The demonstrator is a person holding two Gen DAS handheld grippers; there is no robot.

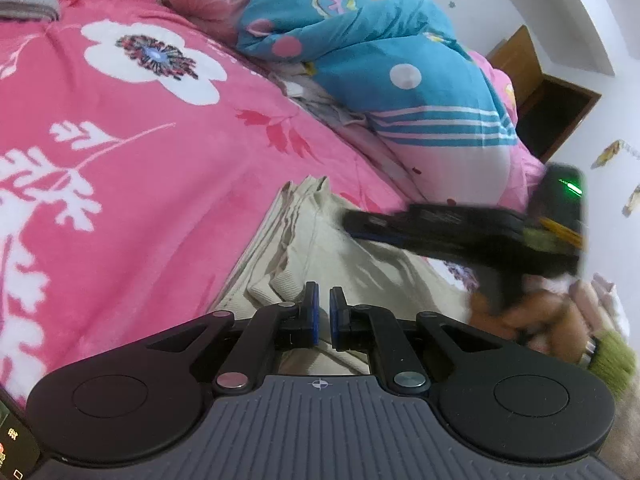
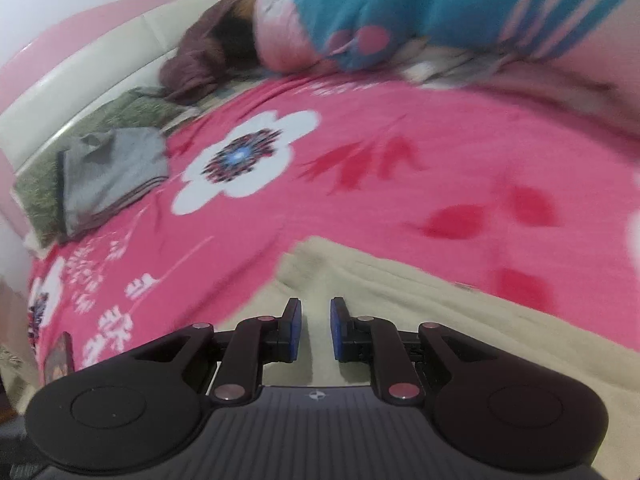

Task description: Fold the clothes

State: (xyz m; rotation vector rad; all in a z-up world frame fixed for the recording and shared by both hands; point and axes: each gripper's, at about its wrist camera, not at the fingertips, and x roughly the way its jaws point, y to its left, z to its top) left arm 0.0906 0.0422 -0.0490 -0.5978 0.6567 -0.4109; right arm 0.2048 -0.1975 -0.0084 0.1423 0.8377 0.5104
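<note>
Lying beneath both grippers' parted jaws, beige garment (image 1: 320, 240) covers pink blanket (image 1: 140, 160).

My right gripper (image 2: 316, 328) hovers over beige cloth (image 2: 440, 320) on the pink blanket (image 2: 360, 184), jaws slightly parted, apparently gripping nothing, though blur hampers judgment. A folded grey garment (image 2: 112, 172) lies far left, beside green fabric (image 2: 128, 112).

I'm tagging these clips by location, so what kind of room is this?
Most likely a bedroom: a bed covered by a pink floral blanket, a bundled blue quilt at its far side, and a padded headboard.
</note>
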